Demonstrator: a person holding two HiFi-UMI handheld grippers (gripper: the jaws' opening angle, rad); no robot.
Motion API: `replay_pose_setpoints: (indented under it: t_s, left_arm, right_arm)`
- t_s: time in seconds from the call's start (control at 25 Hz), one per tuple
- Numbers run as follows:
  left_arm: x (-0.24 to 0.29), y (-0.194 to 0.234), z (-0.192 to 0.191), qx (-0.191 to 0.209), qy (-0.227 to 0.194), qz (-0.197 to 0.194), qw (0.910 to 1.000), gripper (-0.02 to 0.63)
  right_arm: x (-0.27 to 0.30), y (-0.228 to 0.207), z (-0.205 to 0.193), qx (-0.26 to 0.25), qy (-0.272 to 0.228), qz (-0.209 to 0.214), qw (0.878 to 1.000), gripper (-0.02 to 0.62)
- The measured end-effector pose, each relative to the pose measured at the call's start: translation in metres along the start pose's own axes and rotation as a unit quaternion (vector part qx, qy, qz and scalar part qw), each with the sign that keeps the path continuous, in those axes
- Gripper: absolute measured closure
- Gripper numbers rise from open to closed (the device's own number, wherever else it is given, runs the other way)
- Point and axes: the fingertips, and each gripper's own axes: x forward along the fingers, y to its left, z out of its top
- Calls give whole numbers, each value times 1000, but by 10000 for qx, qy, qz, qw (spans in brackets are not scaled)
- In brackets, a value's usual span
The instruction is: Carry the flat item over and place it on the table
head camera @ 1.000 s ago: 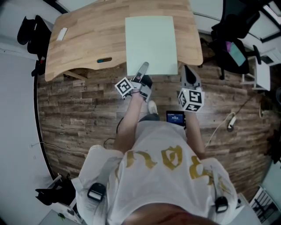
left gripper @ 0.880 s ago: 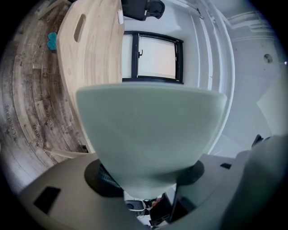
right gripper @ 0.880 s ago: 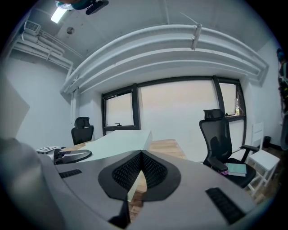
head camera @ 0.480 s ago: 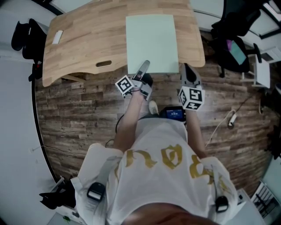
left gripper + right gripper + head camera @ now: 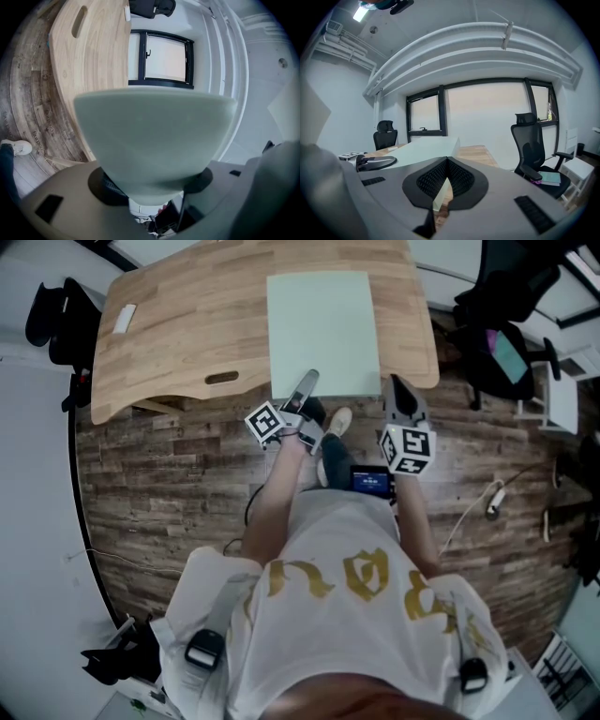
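1. Wood-plank flooring runs under the person, and straight ahead of both grippers stands a pale wooden table (image 5: pixel 178 324). Office chairs and a window lie beyond it.
2. The flat item, a pale green panel (image 5: pixel 323 329), stretches forward from the jaws and out over the tabletop. Its long axis points directly away from the grippers. Its near short edge juts slightly past the table's near edge.
3. The left gripper (image 5: pixel 307 383) has that near edge between its jaws, a little left of the edge's middle. In the left gripper view the panel fills the space ahead of the pads, which are closed onto it.
4. The right gripper (image 5: pixel 396 388) sits just outside the panel's near right corner, so the panel lies ahead and to the left of its jaws.
5. Its pads meet at the tips with only a thin slit behind them. A pale sliver shows in the slit, and I cannot tell whether that is a pinched edge.
6. Whether the panel rests on the table or hangs just above it is not clear from any view.
7. My judgement: the left gripper carries the load, so the set-down turns on lowering straight ahead along the long axis.
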Motion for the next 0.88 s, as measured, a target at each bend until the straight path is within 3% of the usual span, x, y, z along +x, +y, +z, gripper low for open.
replay_pose_setpoints:
  t_s: [0.88]
  left_arm:
    - [16,23,13,7,33,165,9999,318]
  right_arm:
    - [36,-7,-18,60,203,154,9997,597]
